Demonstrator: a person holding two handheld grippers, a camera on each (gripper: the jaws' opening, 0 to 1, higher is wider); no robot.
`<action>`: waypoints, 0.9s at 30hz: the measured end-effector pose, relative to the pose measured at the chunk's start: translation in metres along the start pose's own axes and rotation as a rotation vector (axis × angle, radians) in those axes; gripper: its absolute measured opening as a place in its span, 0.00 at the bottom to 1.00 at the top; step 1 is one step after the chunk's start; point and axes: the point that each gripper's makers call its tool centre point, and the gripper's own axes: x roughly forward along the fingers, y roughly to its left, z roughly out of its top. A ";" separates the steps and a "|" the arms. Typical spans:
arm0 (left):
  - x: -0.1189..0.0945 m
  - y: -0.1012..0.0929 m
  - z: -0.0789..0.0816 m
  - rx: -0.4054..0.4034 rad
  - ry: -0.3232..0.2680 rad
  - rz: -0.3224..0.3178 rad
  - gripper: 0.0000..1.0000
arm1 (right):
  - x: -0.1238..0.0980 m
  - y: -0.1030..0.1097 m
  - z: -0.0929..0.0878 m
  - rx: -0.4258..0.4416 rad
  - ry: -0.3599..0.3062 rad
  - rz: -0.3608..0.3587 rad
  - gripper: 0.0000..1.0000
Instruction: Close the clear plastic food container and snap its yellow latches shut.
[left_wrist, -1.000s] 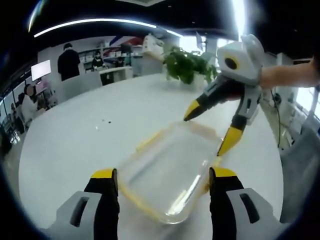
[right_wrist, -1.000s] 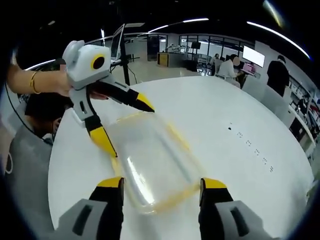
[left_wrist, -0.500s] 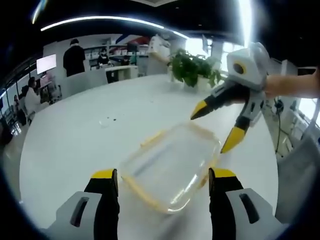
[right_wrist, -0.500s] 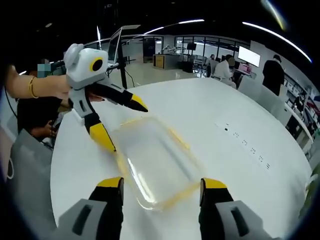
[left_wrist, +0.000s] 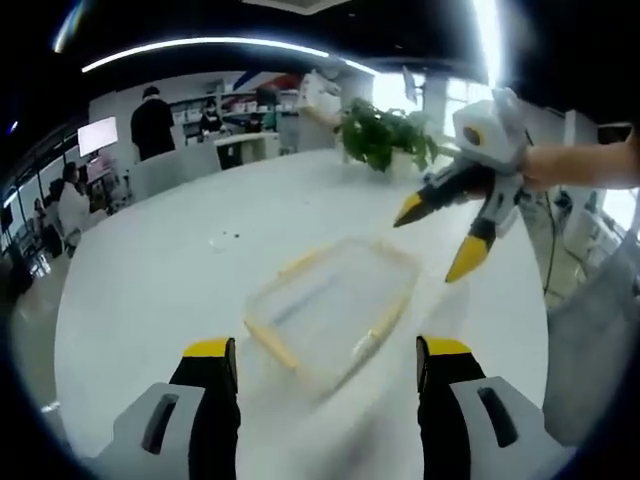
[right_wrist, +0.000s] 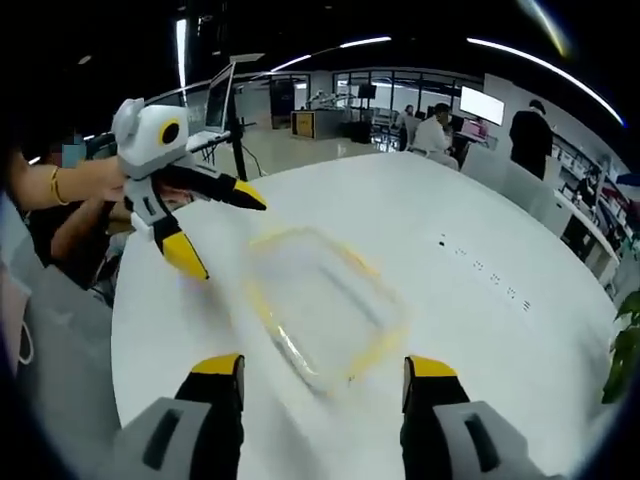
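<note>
The container (left_wrist: 335, 310) lies flat on the counter (left_wrist: 170, 280), lid on; its yellow latches (right_wrist: 265, 300) appear down, though blur prevents confirmation. My left claw (left_wrist: 325, 365) and right claw (right_wrist: 325, 375) hover apart from it, wide open, empty.

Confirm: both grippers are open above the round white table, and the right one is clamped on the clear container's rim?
Not clamped. In the left gripper view the right gripper hangs open beside the clear container, apart from it. The left gripper is open too, over the round white table.

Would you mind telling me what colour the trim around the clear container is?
Yellow, running along the container's edges; the left gripper view shows it best.
</note>
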 end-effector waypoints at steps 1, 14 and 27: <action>-0.001 -0.001 0.000 0.000 -0.002 0.003 0.71 | -0.002 0.001 0.000 0.010 -0.008 -0.003 0.63; -0.021 -0.017 0.002 -0.023 -0.038 0.025 0.71 | -0.024 0.010 0.000 0.098 -0.087 -0.029 0.64; -0.046 -0.033 -0.006 -0.060 -0.071 0.055 0.70 | -0.040 0.031 -0.010 0.140 -0.141 -0.067 0.64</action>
